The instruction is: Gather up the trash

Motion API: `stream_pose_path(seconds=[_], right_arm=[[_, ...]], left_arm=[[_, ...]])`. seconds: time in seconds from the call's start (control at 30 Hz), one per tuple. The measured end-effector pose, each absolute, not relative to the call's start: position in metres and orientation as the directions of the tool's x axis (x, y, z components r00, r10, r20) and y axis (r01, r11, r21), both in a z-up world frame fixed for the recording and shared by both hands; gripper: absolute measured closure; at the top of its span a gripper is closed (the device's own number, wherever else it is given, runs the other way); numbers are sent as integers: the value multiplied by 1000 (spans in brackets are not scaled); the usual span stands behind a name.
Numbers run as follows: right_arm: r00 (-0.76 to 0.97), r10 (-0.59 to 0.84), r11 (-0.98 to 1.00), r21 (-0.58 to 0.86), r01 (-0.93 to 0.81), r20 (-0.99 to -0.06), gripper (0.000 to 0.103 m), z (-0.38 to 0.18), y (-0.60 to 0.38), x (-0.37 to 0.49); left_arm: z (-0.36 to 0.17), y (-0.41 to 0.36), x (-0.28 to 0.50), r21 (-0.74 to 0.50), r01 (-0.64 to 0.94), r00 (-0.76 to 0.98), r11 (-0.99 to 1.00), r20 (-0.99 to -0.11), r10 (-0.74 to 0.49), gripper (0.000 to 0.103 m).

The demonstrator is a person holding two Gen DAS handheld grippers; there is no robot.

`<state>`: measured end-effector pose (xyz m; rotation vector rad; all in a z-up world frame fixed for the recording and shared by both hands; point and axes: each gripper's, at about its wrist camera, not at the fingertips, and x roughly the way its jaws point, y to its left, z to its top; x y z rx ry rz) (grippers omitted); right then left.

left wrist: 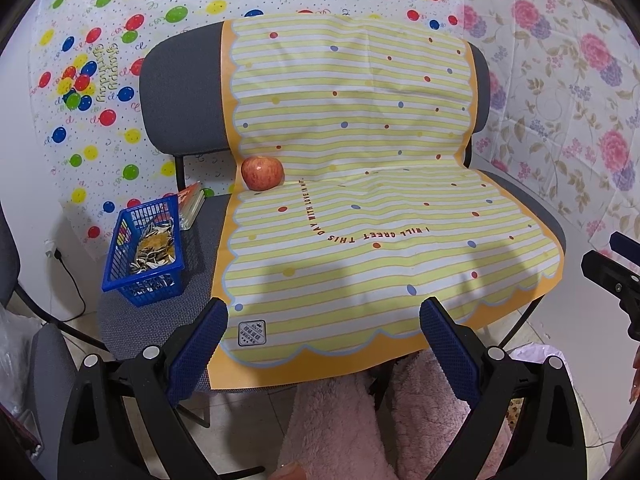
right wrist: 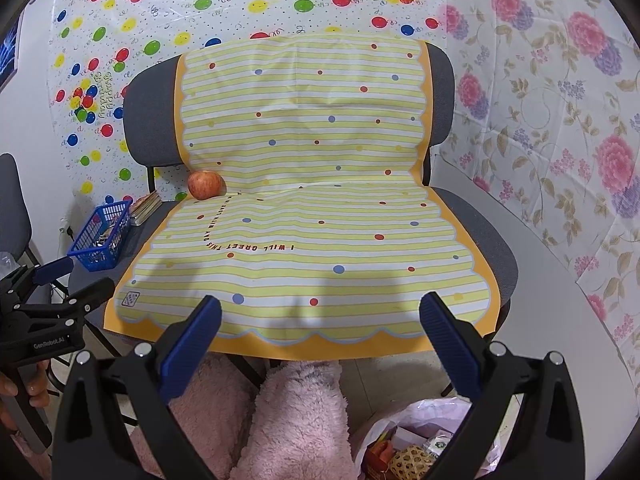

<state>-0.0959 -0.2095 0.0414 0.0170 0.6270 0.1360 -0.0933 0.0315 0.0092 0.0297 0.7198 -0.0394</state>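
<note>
A yellow striped sheet [left wrist: 360, 216] [right wrist: 320, 232] covers the seat and back of a grey chair [left wrist: 180, 92] [right wrist: 152, 108]. A red apple [left wrist: 262, 173] [right wrist: 205, 184] sits on the sheet at the back left. A blue basket [left wrist: 146, 250] [right wrist: 102, 236] with wrappers and seed shells stands on the seat's left side. A white bag of trash [right wrist: 420, 436] lies on the floor below the right gripper. My left gripper [left wrist: 324, 324] and right gripper [right wrist: 320, 316] are both open and empty, hovering before the seat's front edge.
A small stack of books [left wrist: 192, 204] [right wrist: 146, 204] lies behind the basket. Pink fluffy fabric [left wrist: 340, 424] [right wrist: 280, 412] lies below the seat front. Another grey chair [right wrist: 12, 200] stands at the left. Balloon and flower sheets cover the walls.
</note>
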Motion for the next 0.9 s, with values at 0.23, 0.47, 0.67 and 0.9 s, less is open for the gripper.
stream_pose_path(seconds=[0.23, 0.47, 0.67, 0.9], right_arm=[[800, 135, 991, 60, -123, -585, 6, 42, -210, -96], [800, 132, 991, 59, -120, -586, 6, 41, -209, -96], [798, 131, 991, 60, -118, -588, 6, 40, -211, -97], [798, 131, 991, 60, -119, -589, 6, 39, -211, -97]], left_arm=[[10, 31, -94, 14, 42, 754, 999, -657, -23, 7], [10, 31, -95, 14, 42, 753, 999, -657, -22, 7], [10, 30, -96, 14, 39, 753, 999, -657, -20, 7], [11, 30, -96, 13, 39, 753, 999, -657, -21, 7]])
